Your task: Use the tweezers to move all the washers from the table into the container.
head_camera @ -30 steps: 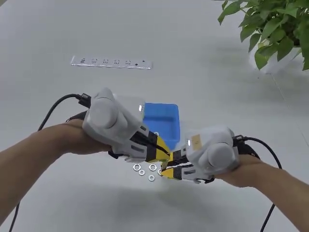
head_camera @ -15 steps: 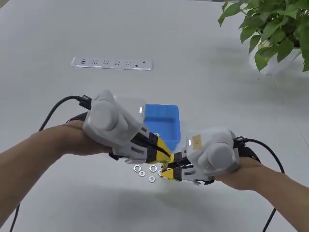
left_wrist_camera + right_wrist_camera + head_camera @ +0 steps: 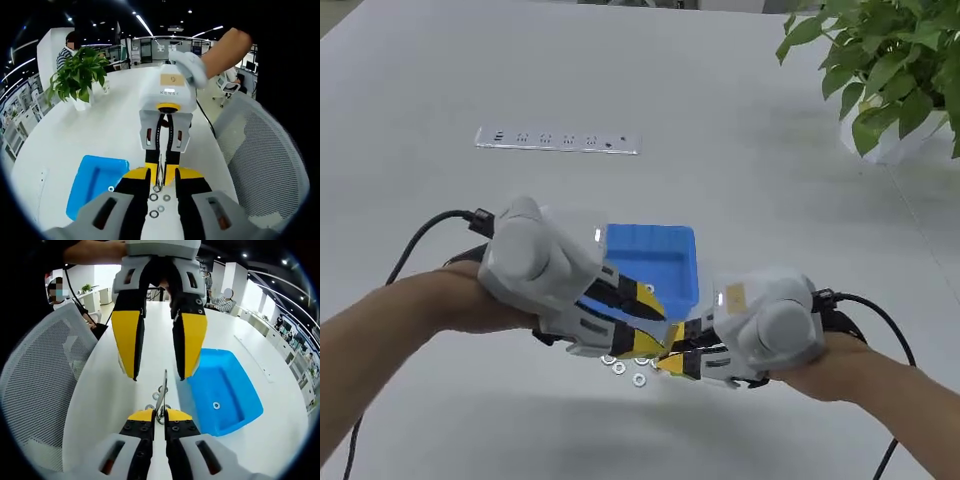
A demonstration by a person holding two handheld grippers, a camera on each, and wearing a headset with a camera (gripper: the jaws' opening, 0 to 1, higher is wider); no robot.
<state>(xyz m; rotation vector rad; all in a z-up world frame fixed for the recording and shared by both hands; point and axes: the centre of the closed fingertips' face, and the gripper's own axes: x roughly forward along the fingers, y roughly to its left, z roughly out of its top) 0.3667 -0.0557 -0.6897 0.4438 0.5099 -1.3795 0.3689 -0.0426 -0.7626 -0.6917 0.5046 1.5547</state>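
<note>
Several washers (image 3: 154, 197) lie loose on the tabletop (image 3: 740, 130) toward its near edge, just beside the container (image 3: 235, 385); one washer already sits in it. Right gripper (image 3: 160, 416) has its jaws clamped narrow on the tweezers (image 3: 162, 402), tips down among the washers; can't tell if one is pinched. Left gripper (image 3: 160, 175) has its jaws wide, straddling the tweezers' tip end, touching nothing visible. Washers are likely light, thin, hard and slick, lying flat on the surface, so prone to skate or flick off. Best hold is probably across the ring, one tip through the hole. Tweezers look thin and springy; squeeze gently mid-length.
</note>
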